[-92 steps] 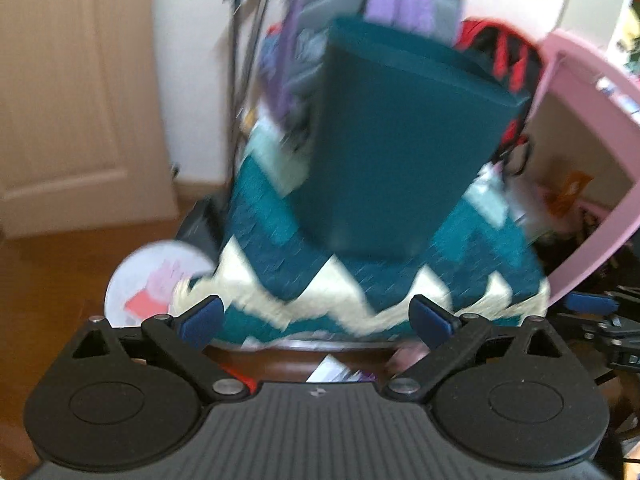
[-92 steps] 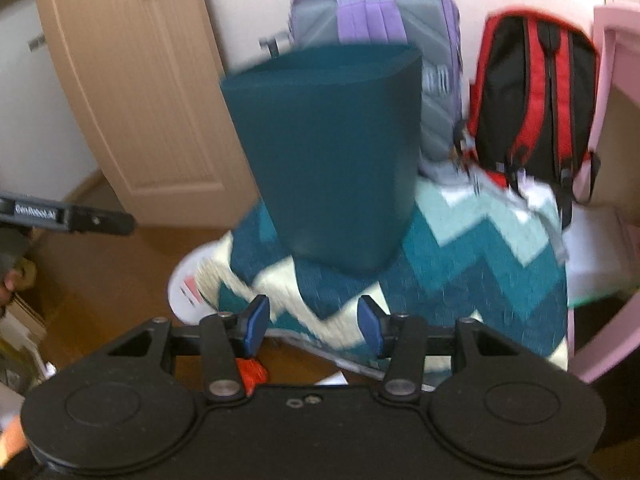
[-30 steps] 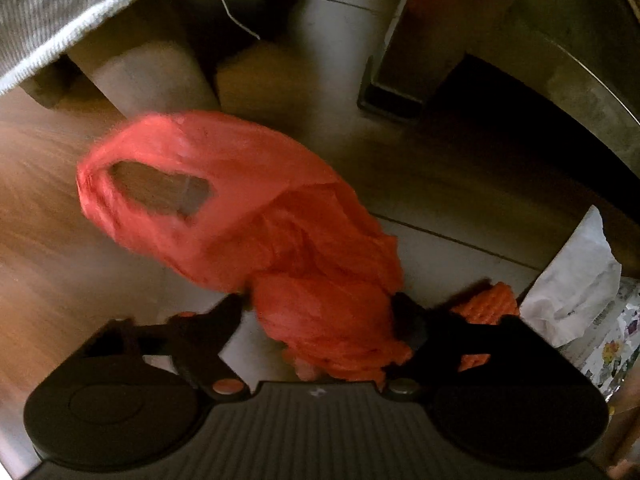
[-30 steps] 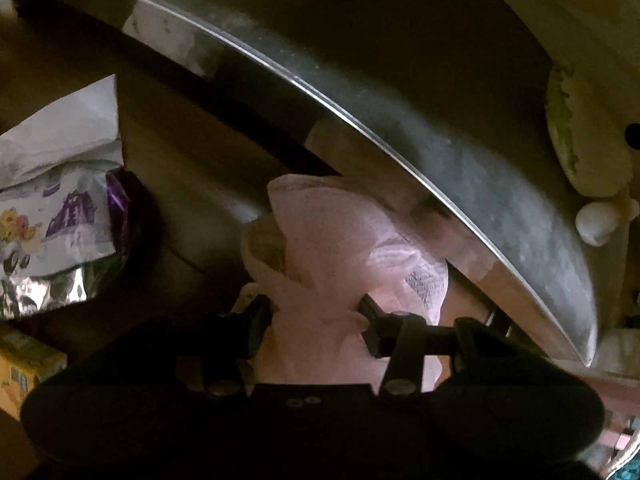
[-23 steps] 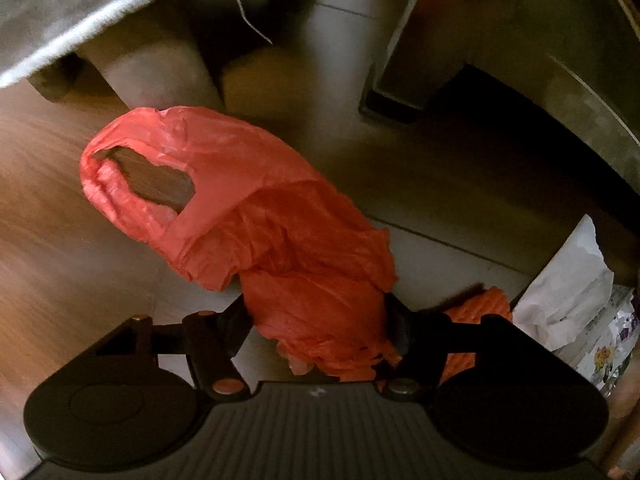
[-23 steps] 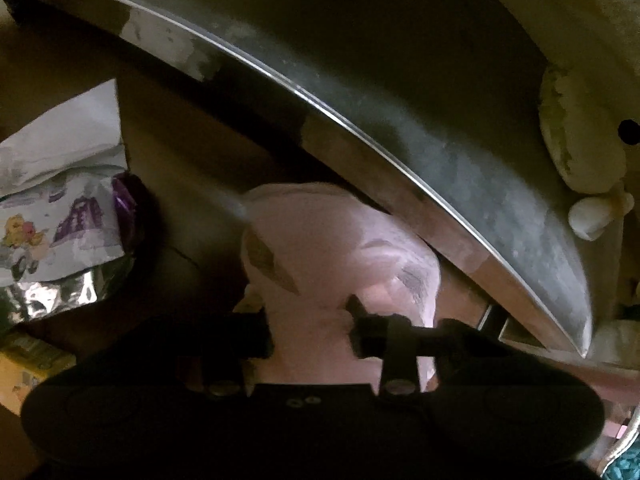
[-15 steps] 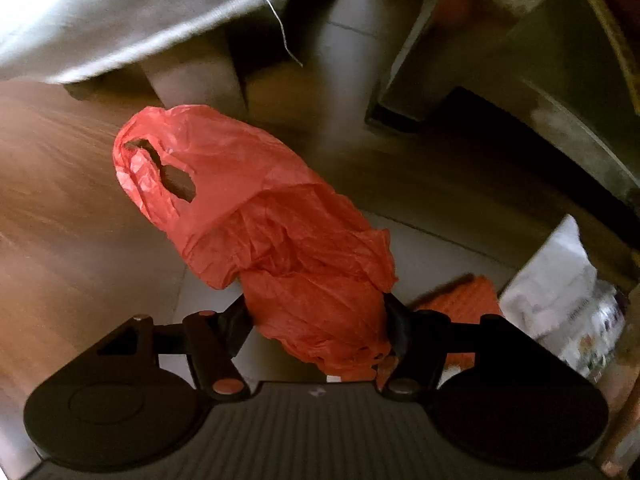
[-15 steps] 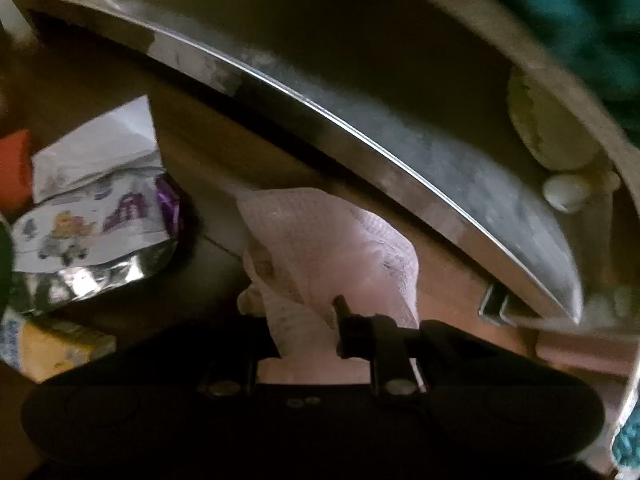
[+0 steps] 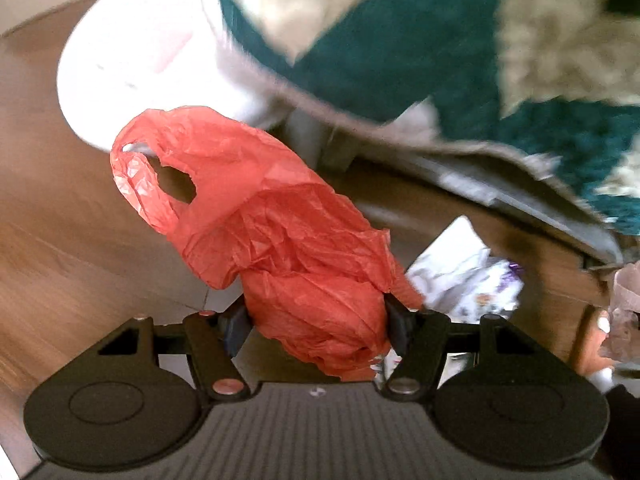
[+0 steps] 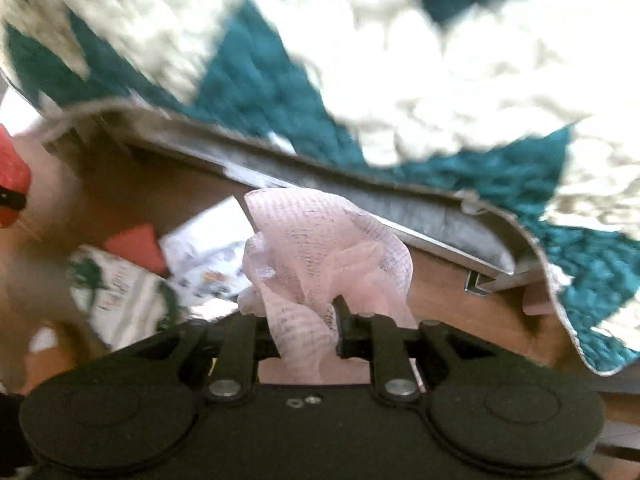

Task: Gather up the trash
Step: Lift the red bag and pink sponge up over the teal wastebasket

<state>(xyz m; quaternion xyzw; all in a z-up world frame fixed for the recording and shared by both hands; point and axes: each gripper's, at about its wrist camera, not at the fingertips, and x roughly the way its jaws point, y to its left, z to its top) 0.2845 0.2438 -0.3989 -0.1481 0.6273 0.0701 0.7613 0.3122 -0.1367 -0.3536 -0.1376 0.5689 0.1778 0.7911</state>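
In the left wrist view, the left gripper (image 9: 316,322) is closed on the bunched lower end of a red plastic bag (image 9: 276,240). A second ago the bag sat low over the dim floor; now it is lifted into brighter light, with the edge of the teal-and-cream blanket (image 9: 460,40) above it, so this piece looks picked and ready to carry to a bin. The bag is thin, crinkled film with a cut-out handle loop flopping to the left. A printed foil wrapper (image 9: 468,280) lies on the wooden floor (image 9: 60,260).

In the right wrist view, the right gripper (image 10: 306,334) is closed on a pink mesh wad (image 10: 324,252), likewise raised from the dark spot below the blanket's edge. It is soft, gauzy net, crumpled. More wrappers (image 10: 128,292) remain on the floor.
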